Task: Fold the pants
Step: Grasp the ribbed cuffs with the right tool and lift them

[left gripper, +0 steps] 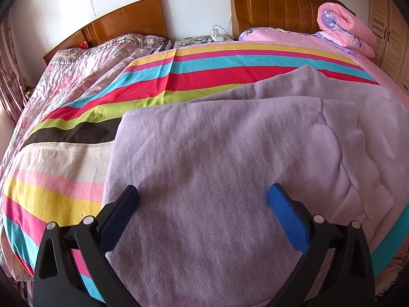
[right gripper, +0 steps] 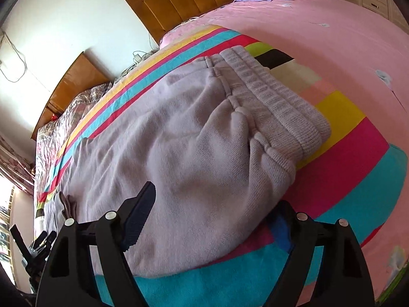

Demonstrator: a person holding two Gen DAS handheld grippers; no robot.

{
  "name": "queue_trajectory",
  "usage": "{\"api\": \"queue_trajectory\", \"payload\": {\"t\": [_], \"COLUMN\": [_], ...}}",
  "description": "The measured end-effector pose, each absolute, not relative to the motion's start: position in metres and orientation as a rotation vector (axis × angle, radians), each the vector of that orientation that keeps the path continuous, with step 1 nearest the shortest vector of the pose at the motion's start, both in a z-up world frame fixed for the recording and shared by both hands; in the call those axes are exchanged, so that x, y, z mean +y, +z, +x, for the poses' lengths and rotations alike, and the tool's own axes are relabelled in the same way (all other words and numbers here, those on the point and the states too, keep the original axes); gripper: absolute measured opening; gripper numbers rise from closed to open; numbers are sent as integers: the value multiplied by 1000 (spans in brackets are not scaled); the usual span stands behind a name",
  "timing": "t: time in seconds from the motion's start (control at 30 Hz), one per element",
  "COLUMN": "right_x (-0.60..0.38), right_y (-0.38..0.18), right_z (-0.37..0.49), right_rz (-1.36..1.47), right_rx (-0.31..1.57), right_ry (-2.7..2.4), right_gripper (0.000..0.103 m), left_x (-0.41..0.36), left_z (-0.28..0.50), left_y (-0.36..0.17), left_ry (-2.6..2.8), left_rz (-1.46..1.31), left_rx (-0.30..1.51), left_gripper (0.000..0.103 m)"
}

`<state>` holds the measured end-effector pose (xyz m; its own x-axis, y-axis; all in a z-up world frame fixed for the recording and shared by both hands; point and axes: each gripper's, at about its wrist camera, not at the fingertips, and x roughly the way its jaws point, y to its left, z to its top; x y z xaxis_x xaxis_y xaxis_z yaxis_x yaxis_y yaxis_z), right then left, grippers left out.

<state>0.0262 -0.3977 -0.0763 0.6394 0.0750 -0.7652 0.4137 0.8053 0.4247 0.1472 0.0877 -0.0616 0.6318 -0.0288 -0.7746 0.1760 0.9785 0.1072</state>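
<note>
Holding both grippers low over the bed, I look down on the pale lilac knitted pants, which lie flat on the multicoloured striped bedsheet near the edge closest to me. From my left wrist view the cloth is laid over itself, with a folded edge running across the upper part and a rounded flap at the right. My left gripper stands wide open above the lilac fabric, its black finger and its blue-padded finger well apart; whether the tips touch the cloth I cannot tell, and nothing is pinched between them.

In my right wrist view the ribbed waistband of the pants lies toward the far right of the garment, with gathered pleats just below it. My right gripper is also spread wide: its left finger rests over the fabric, while its right finger sits beside the near edge of the pants, partly hidden by the cloth. The pads are not pressing on anything.

Beyond the striped sheet lies a pink bedspread, with a rolled pink floral quilt at the far corner by the wooden headboard.
</note>
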Motion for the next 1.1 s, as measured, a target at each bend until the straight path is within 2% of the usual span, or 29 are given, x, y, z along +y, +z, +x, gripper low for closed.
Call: {"api": "queue_trajectory", "payload": {"t": [0.07, 0.3, 0.37, 0.5, 0.57, 0.63, 0.73, 0.83, 0.93, 1.03, 1.1], "right_x": [-398, -406, -408, -404, -387, -347, -266, -164, -58, 17, 41], "right_y": [-77, -76, -77, -72, -46, -4, 55, 88, 72, 14, -25], "right_z": [24, 17, 17, 1, 1, 9, 22, 28, 24, 9, 8], "right_rz": [635, 681, 665, 709, 624, 409, 133, -131, -408, -700, -800], "right_rx": [870, 889, 877, 757, 686, 606, 498, 441, 495, 555, 610], "right_ry": [-216, -268, -305, -305, -300, -250, -53, 236, 537, 701, 757], "right_gripper": [79, 63, 39, 23, 20, 19, 19, 19, 19, 20, 20], "left_x": [89, 90, 90, 91, 92, 95, 114, 146, 170, 191, 201], "left_z": [146, 144, 143, 144, 145, 143, 133, 119, 108, 96, 88], "left_y": [-63, -65, -65, -65, -64, -59, -35, -7, 6, 7, 3], "left_ry": [-122, -131, -134, -139, -149, -162, -143, -98, -32, 26, 42], "left_rz": [174, 163, 164, 165, 167, 162, 88, -7, -25, -33, -46], "left_rx": [877, 866, 863, 862, 861, 857, 793, 729, 709, 718, 738], "left_gripper": [102, 102, 102, 102, 102, 102, 102, 102, 102, 102, 102]}}
